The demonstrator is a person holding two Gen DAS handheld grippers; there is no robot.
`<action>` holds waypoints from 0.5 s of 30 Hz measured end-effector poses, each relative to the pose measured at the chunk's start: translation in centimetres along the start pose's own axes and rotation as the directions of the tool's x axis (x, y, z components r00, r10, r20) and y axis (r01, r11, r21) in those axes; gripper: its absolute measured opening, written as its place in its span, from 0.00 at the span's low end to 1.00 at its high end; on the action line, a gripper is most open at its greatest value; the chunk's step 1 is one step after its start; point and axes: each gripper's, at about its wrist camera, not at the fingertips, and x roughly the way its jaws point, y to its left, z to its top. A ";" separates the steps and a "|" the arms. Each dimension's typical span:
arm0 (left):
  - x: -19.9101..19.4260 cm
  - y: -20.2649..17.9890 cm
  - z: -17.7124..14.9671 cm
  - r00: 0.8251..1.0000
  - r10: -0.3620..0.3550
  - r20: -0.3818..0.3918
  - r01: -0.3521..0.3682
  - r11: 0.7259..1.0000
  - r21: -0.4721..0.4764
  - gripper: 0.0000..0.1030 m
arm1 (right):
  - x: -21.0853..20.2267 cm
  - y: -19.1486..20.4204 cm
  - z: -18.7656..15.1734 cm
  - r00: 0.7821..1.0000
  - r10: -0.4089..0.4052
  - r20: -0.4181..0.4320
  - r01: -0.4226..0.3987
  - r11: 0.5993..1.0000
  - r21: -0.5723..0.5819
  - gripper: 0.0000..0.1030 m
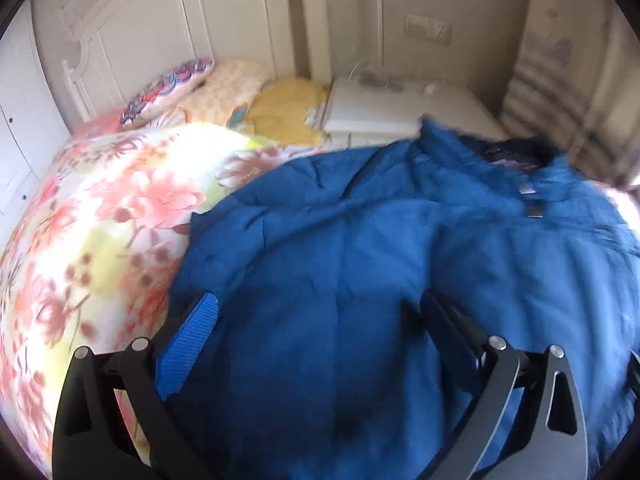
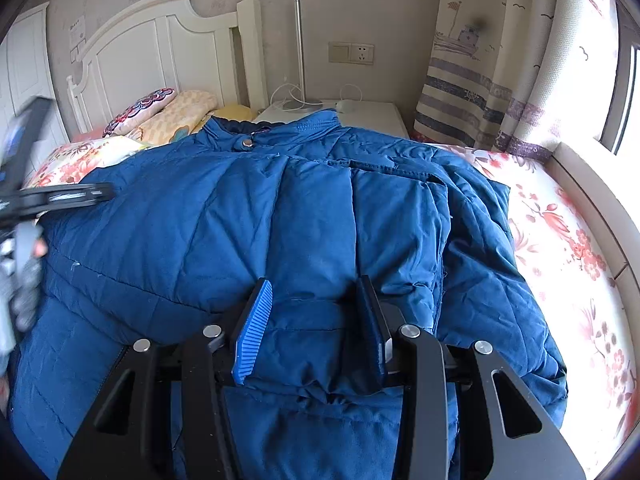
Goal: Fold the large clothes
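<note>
right gripper (image 2: 316,312) angled down, clamping jacket (image 2: 240,208) fold | left gripper (image 1: 320,328) tilted down, spread wide above jacket

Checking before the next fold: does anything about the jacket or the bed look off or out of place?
Nothing looks damaged or spilled. The blue jacket lies on the floral bedspread with its right side doubled over unevenly and wrinkled, so that edge looks askew. The right gripper pinches a ridge of fabric; the left gripper is open above the jacket.

A blue quilted puffer jacket (image 2: 224,216) lies spread on the bed. Its collar is snapped shut, and its right side is folded inward.
</note>
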 end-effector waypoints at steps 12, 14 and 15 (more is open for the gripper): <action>-2.1 -1.1 -6.4 0.999 -0.034 0.019 0.032 0.994 0.101 0.98 | -0.1 -0.2 0.1 1.000 0.002 0.007 -0.003 1.000 0.007 0.35; -2.3 -1.1 -6.7 0.999 -0.033 0.025 0.030 0.994 0.103 0.98 | -0.1 -0.1 0.0 1.000 -0.002 0.009 0.002 1.000 0.004 0.35; -2.3 -0.9 -6.6 0.999 -0.041 0.024 0.038 0.994 0.098 0.98 | -0.1 0.0 0.0 1.000 -0.006 0.009 0.006 1.000 0.002 0.35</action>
